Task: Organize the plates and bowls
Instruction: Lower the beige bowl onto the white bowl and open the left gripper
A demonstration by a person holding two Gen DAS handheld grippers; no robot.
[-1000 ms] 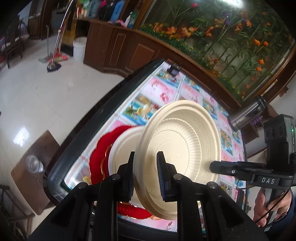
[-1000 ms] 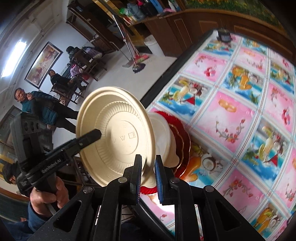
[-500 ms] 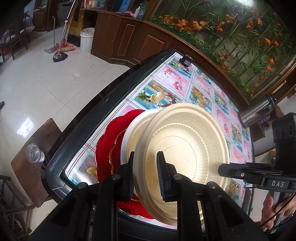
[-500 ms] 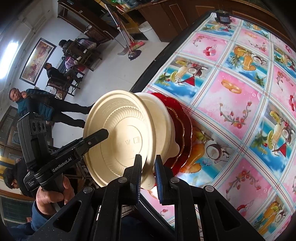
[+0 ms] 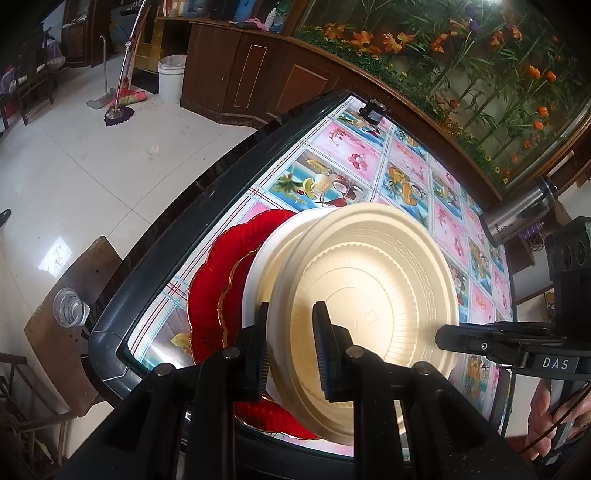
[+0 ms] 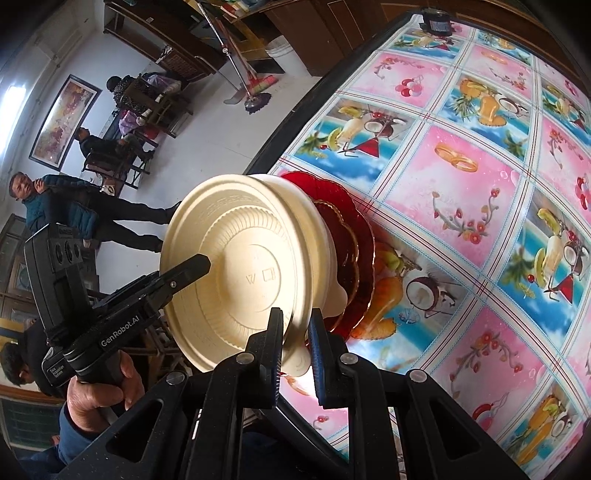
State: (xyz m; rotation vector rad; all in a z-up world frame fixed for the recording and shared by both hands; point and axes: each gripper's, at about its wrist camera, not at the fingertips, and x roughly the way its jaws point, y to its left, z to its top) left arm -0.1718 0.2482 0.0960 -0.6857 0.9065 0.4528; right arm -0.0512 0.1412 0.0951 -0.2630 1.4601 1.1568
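A cream bowl [image 5: 369,288] [image 6: 240,266], seen bottom side toward the cameras, is gripped by its rim from two sides. My left gripper [image 5: 291,314] is shut on its near rim. My right gripper [image 6: 295,321] is shut on the opposite rim, and its fingers [image 5: 454,338] reach in from the right in the left wrist view. The bowl hangs just over a white bowl [image 5: 256,273] [image 6: 328,236] stacked on red scalloped plates [image 5: 210,280] [image 6: 356,236] at the table's corner. I cannot tell whether the two bowls touch.
The table [image 5: 155,258] has a fruit-print cover and a dark rounded edge. A steel flask [image 5: 517,214] lies at the right and a small black object [image 6: 436,22] stands at the far corner. A glass [image 5: 68,308] stands on a stool below. People [image 6: 59,214] are across the room.
Both grippers have sunk with the cream bowl, bringing it down close over the white bowl and the red plates. Neither grip has altered.
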